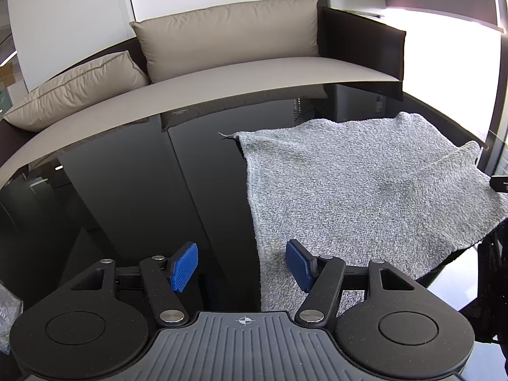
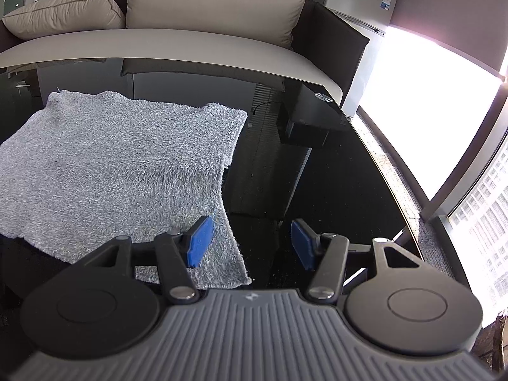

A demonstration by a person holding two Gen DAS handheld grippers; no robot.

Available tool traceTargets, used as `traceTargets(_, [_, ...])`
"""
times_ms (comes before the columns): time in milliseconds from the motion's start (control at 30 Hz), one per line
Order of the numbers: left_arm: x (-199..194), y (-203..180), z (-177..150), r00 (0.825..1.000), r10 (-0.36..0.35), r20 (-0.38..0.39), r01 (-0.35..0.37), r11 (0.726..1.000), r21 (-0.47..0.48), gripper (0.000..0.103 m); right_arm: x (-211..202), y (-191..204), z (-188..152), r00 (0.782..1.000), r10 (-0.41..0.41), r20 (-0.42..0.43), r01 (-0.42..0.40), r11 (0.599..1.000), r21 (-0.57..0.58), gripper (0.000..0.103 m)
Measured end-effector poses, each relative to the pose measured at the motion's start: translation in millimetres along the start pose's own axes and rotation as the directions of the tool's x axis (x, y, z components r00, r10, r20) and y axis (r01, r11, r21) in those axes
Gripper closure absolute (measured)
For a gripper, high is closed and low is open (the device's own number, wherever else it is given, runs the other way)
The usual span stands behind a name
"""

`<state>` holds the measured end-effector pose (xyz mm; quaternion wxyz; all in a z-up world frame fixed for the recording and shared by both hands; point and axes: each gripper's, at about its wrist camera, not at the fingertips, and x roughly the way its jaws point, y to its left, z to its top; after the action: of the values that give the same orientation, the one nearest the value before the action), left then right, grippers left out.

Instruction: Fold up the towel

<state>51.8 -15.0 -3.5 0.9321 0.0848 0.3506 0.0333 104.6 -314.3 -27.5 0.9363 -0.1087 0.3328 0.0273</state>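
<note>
towel (image 1: pixel 365 184) | grey, fluffy terry | spread flat, unfolded | on glossy black table (image 1: pixel 143 190), near edge overhanging

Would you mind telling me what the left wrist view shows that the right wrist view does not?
Left wrist only: the fluffy grey towel's left edge, and the open left claw straddling it. Right wrist only: the towel's right edge, the open right claw and a bright window. Both: the towel spread on the glossy black table, and beige cushions.
</note>
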Motion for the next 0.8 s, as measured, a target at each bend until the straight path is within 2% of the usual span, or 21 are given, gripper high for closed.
traceTargets(267, [-12.1, -2.6, -9.3, 1.0, -0.006, 0.003, 0.006, 1.0, -0.004, 0.045, -11.2, -5.5, -11.1, 1.0, -0.003, 0.0, 0.003, 1.0, 0.021, 0.045])
traceTargets(800, [-26.9, 4.5, -22.5, 0.999, -0.038, 0.007, 0.038, 0.996, -0.075, 0.045, -25.4, -10.9, -25.8, 1.0, -0.008, 0.007, 0.008, 0.998, 0.07, 0.044])
